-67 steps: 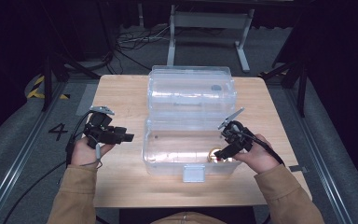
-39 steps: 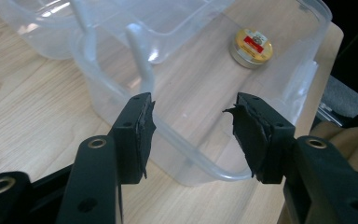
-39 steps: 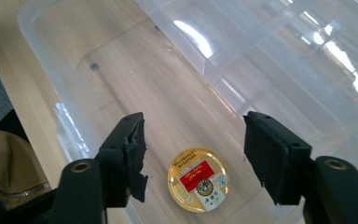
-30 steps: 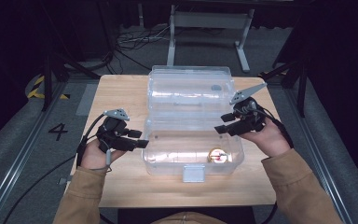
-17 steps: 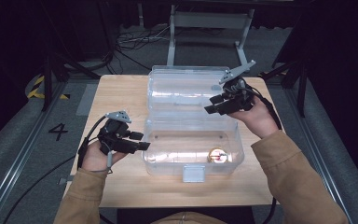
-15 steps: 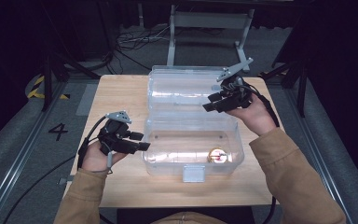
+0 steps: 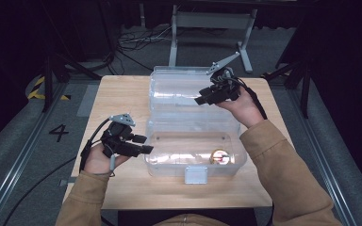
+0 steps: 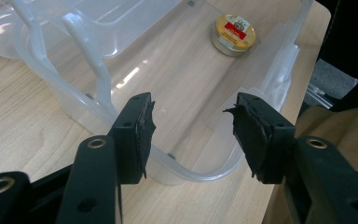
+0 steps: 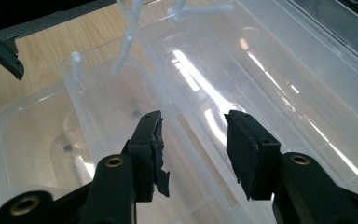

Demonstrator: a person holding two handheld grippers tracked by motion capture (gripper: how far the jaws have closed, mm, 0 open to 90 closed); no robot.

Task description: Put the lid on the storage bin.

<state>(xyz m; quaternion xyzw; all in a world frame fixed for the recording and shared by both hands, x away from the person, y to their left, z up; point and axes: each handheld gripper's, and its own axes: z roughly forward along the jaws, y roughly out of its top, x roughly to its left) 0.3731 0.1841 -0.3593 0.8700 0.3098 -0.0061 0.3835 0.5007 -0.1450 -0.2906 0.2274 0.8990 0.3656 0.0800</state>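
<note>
A clear plastic box (image 7: 169, 157) lies open on the wooden table, its lid (image 7: 179, 89) folded back on the far side. Inside, near the right end, sits a round gold tin with a red label (image 7: 220, 157) (image 8: 234, 31). My left gripper (image 7: 145, 144) (image 8: 191, 126) is open at the box's left end, with the curved rim (image 8: 186, 173) below the gap between its jaws and untouched by the pads. My right gripper (image 7: 200, 100) (image 9: 193, 140) hovers open over the lid (image 9: 270, 70). Its jaws have just been closing, with nothing pinched between them.
The table (image 7: 122, 99) has bare wood left of the box and along the front edge. A white latch tab (image 7: 194, 174) hangs at the box's front. Beyond the table are a metal stand (image 7: 212, 21), cables and dark floor.
My right gripper has moved from the box's right end away toward the far side and now hangs over the lid. The left gripper has stayed at the box's left end.
</note>
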